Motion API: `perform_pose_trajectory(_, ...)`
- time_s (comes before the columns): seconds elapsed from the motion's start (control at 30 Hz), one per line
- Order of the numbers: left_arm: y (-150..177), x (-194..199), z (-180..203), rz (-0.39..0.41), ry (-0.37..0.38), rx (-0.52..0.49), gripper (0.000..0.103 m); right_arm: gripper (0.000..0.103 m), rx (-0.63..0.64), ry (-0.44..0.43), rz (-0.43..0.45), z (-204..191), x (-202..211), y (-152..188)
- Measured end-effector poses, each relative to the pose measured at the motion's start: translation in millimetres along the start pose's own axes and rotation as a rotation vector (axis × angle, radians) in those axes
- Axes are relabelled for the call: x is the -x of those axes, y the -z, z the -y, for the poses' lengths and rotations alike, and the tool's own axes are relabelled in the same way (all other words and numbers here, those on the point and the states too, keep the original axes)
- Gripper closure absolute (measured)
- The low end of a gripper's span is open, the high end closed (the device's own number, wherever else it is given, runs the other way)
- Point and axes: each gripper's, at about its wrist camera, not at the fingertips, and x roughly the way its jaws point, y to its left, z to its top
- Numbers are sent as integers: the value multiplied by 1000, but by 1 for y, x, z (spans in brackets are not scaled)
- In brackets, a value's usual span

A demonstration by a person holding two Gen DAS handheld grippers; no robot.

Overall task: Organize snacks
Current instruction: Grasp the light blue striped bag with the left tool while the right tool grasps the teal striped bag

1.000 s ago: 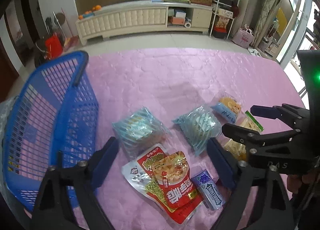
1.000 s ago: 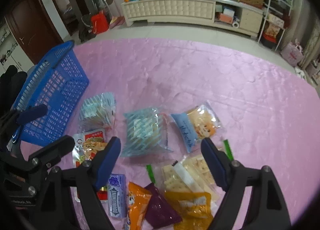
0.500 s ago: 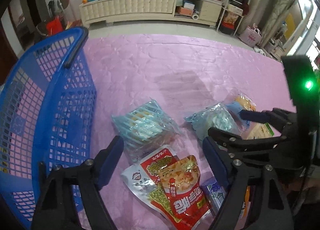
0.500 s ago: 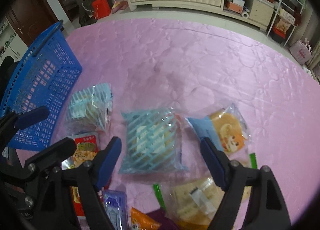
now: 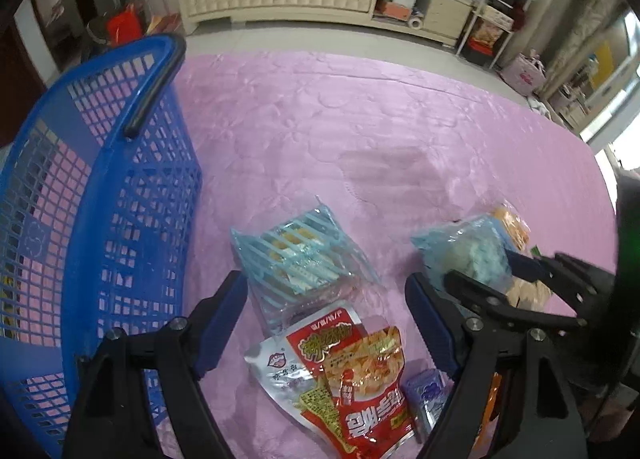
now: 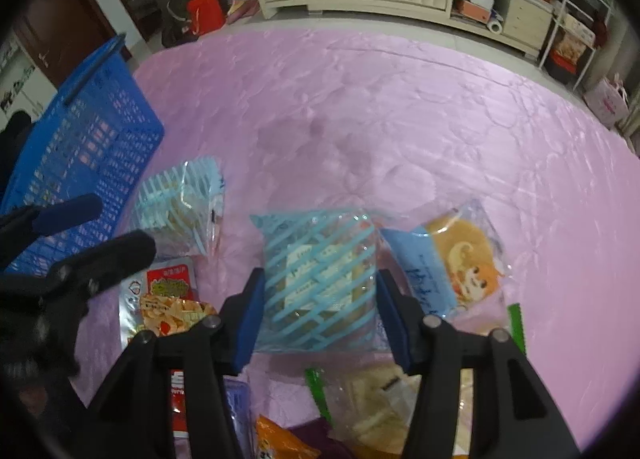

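The right gripper (image 6: pixel 318 301) points steeply down with its jaws closing on either side of a blue-striped cracker pack (image 6: pixel 320 283); the blue pads sit at the pack's two edges, and whether they press it yet I cannot tell. The left gripper (image 5: pixel 326 313) hangs wide, nothing gripped, over a second blue-striped cracker pack (image 5: pixel 298 259) and a red pouch (image 5: pixel 368 383) that overlaps a silver-and-red pouch (image 5: pixel 288 363). So two striped packs and two red-printed pouches lie on the pink quilt (image 6: pixel 400 119). Just right of the right gripper's pack lies one cartoon-print biscuit bag (image 6: pixel 448 263), and below it one clear bag with green strips (image 6: pixel 376 407). One small purple-blue pack (image 5: pixel 426 391) lies beside the red pouch. One orange packet (image 6: pixel 280 439) shows at the bottom edge. One blue basket (image 5: pixel 100 199) stands at the quilt's left edge, with no snack visible inside it.
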Motion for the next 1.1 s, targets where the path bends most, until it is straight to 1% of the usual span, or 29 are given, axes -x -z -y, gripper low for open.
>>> perform_pose_trajectory(0.2,-14,-21,-5,-59,-25,54,23,44,-34,-16,14,7,4,-4)
perform_pose_trajectory(0.33,-19,-36,-7,-91,-47,58,23,44,-40,-26,17,2,2,-2)
perform_pose_trajectory(0.37,-20,-40,-9,-102,-40,59,23,44,-42,-29,16,3,0,-3)
perform_pose_trajectory(0.4,-13,-42,-16,-108,-33,64,23,44,-45,-34,15,3,0,-4)
perform_pose_trajectory(0.53,-18,-58,-29,-144,3,105,23,44,-49,-43,15,2,-4,-6)
perform_pose_trajectory(0.63,-19,-61,-35,-143,31,129,23,44,-52,-46,18,2,-5,-7)
perform_pose_trajectory(0.67,-19,-61,-37,-143,38,127,28,44,-53,-46,17,2,-5,-8)
perform_pose_trajectory(0.77,-16,-56,-40,-138,56,122,38,44,-55,-45,15,1,-4,-6)
perform_pose_trajectory(0.83,-8,-47,-41,-134,72,106,42,44,-53,-42,12,0,0,-3)
perform_pose_trajectory(0.97,4,-27,-37,-104,84,69,44,44,-64,-41,17,0,13,1)
perform_pose_trajectory(1.1,14,-1,-38,-57,114,42,44,44,-64,-28,34,-5,34,5)
